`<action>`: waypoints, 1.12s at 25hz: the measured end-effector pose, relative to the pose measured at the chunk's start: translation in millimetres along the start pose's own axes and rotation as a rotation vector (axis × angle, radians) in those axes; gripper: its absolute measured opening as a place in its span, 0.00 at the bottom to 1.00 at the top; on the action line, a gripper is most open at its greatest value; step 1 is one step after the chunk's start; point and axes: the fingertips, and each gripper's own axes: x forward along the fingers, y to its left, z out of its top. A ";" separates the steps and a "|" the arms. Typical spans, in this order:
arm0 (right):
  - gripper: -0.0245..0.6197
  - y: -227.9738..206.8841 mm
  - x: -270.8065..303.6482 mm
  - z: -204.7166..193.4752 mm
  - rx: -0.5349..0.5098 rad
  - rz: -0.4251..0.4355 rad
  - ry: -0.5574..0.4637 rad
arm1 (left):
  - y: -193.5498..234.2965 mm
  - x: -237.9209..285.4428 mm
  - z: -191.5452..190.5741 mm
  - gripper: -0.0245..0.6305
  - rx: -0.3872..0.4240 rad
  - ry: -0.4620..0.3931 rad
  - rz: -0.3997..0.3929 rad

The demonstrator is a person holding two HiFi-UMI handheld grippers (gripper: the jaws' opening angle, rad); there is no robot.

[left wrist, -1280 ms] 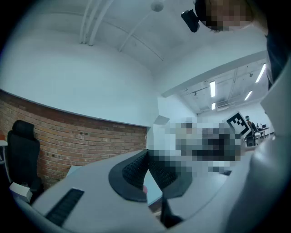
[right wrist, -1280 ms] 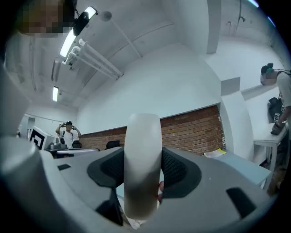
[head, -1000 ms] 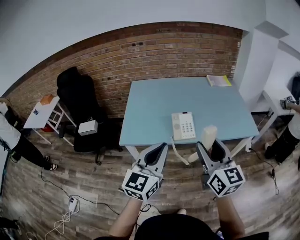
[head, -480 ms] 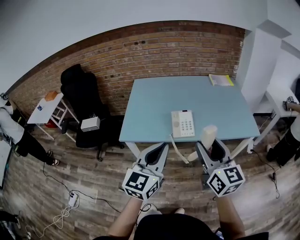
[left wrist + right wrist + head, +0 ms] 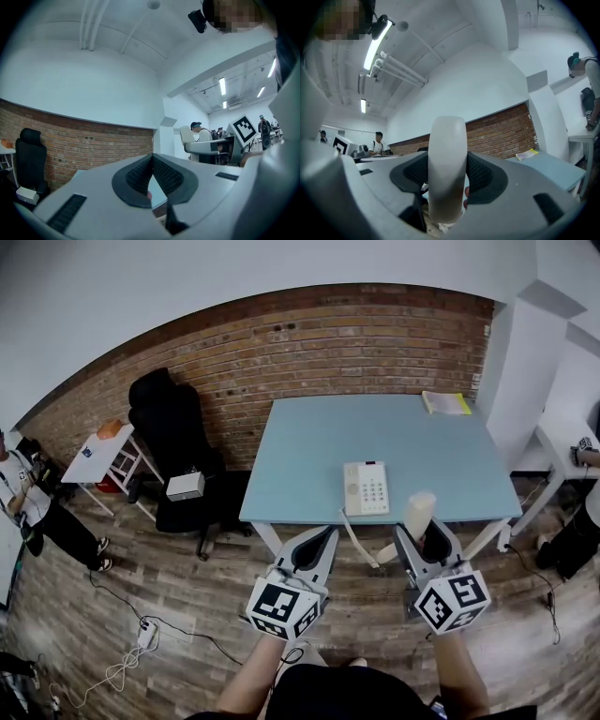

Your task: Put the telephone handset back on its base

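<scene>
The cream telephone base (image 5: pixel 366 489) with its keypad lies near the front edge of the light blue table (image 5: pixel 319 451). My right gripper (image 5: pixel 424 532) is shut on the cream handset (image 5: pixel 416 515), held upright in front of the table, to the right of the base. In the right gripper view the handset (image 5: pixel 447 168) fills the space between the pads. A coiled cord (image 5: pixel 357 543) hangs from the base toward the handset. My left gripper (image 5: pixel 317 538) is shut with nothing in it, below the table's front edge; its pads (image 5: pixel 140 175) meet.
A yellow-edged book (image 5: pixel 445 402) lies at the table's far right corner. A black office chair (image 5: pixel 173 446) with a small white box (image 5: pixel 185 486) stands left of the table, before the brick wall. People stand at the far left and right. Cables lie on the wood floor.
Both grippers stay nearly still with the handset in the right one. The head view has shifted a little, and the person at the far left has moved.
</scene>
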 end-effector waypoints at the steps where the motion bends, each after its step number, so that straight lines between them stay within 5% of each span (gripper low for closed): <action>1: 0.41 -0.2 0.6 -0.2 0.001 0.002 0.001 | 0.5 0.1 -0.3 0.05 0.000 0.001 0.003; 28: 0.41 -3.7 85.9 -11.7 0.010 -0.037 0.015 | 81.2 42.0 -6.2 0.05 -0.019 0.005 -0.039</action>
